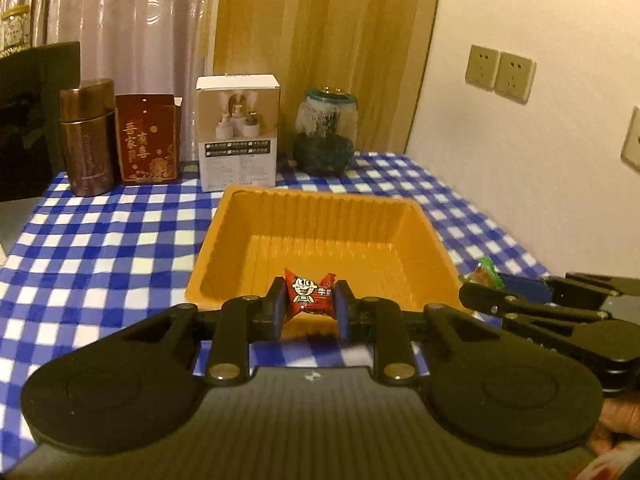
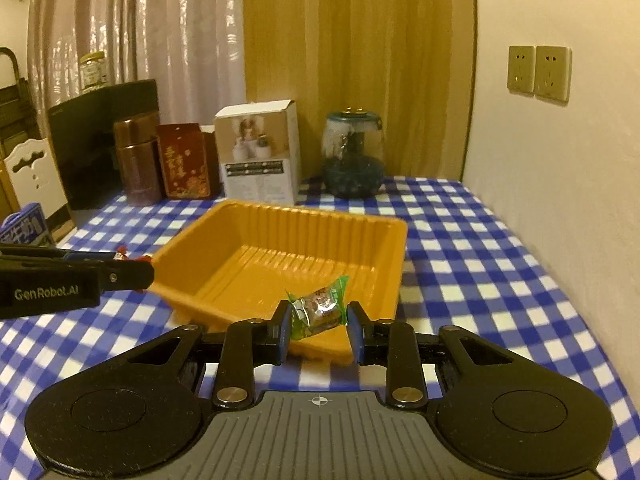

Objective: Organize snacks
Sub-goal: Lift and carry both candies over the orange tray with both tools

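An orange plastic tray (image 1: 320, 208) stands with nothing in it on the blue-and-white checked tablecloth. My left gripper (image 1: 310, 304) is shut on a red wrapped candy (image 1: 308, 294) with a cartoon face, held over the tray's near rim. In the right wrist view my right gripper (image 2: 318, 322) is shut on a green-and-silver wrapped candy (image 2: 320, 306), above the near corner of the orange tray (image 2: 280, 220). The left gripper (image 2: 132, 268) shows at the left edge there with the red wrapper at its tip. The right gripper (image 1: 484, 288) reaches in from the right in the left wrist view.
Along the back stand a brown tin (image 1: 86, 136), a red box (image 1: 148, 138), a white carton (image 1: 238, 132) and a glass jar (image 1: 326, 132). A wall with sockets (image 2: 538, 72) runs along the right of the table. A dark chair (image 2: 104, 132) sits at the back left.
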Demonstrator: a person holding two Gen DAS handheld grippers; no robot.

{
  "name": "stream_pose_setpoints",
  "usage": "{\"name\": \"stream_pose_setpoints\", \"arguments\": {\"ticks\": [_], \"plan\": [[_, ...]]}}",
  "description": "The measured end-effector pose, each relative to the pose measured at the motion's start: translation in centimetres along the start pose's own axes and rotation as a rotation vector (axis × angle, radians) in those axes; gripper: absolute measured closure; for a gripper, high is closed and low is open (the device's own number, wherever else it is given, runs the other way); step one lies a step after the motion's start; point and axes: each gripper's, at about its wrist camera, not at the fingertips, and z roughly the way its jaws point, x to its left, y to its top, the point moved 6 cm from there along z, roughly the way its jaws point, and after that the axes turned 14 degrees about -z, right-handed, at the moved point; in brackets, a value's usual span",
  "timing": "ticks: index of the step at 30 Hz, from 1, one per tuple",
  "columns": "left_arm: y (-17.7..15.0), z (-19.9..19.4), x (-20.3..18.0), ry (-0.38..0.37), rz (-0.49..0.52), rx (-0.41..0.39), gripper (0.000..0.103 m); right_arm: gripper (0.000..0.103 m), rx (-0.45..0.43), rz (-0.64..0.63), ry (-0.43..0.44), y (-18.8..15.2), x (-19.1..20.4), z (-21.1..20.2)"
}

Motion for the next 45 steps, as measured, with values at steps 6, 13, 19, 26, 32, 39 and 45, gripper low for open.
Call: {"name": "stream_pose_setpoints", "arguments": {"ticks": [6, 13, 19, 26, 32, 39, 45], "plan": [[1.2, 3.7, 0.9, -0.011, -0.026, 0.015, 0.08, 0.073, -0.002, 0.037, -0.019, 1.2, -1.5, 2.5], [1.8, 6.7, 1.6, 0.007, 0.009, 0.022, 0.08, 0.073, 0.018, 0.055, -0.02, 1.9, -1.9, 5.5], [1.7, 8.4, 1.9, -0.001, 0.026, 0.038, 0.08, 0.073, 0.049, 0.058, -0.017, 1.5, -1.7, 7.1], [1.3, 9.4, 2.5, 0.011, 0.027, 0.044, 0.047, 0.073, 0.077, 0.076, 0.001, 1.1, -1.6, 8.2], [1.7, 8.9, 3.6, 0.033, 0.021, 0.028, 0.047, 0.073, 0.074, 0.097, 0.009, 1.2, -1.7, 8.1], [2.0, 8.8, 4.6, 0.051, -0.007, 0.028, 0.047, 0.073, 0.07, 0.117, 0.013, 1.2, -1.9, 8.0], [1.8, 9.0, 4.6, 0.05, -0.001, 0.032, 0.047, 0.066, 0.046, 0.09, 0.008, 1.8, -1.5, 7.7]]}}
